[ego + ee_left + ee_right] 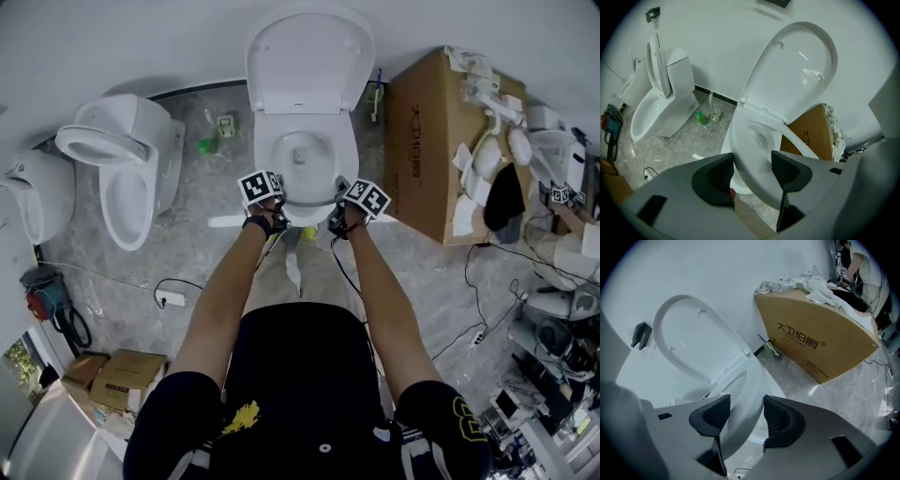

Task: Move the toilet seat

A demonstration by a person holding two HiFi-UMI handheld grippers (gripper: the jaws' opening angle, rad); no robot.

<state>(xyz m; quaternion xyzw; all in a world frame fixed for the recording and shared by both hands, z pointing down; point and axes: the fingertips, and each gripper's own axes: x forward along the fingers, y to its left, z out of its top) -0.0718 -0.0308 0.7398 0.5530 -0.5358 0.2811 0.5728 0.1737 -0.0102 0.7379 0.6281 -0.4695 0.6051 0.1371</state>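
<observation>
Black shorts (309, 394) and two bare forearms fill the near edge of the head view. Left gripper (752, 165) and right gripper (746, 413) both clamp the front of the white plastic ring toilet seat (307, 200), one at each front corner. The seat front is tilted up off the white ceramic bowl (302, 155). The white oval lid (307, 47) stands up against the wall behind it. A brown cardboard box (427, 141) sits just right of the toilet. A second white toilet (131, 178) and a small green bottle (207, 145) sit to the left. A white power strip (172, 299) lies on the grey marbled floor (122, 281).
</observation>
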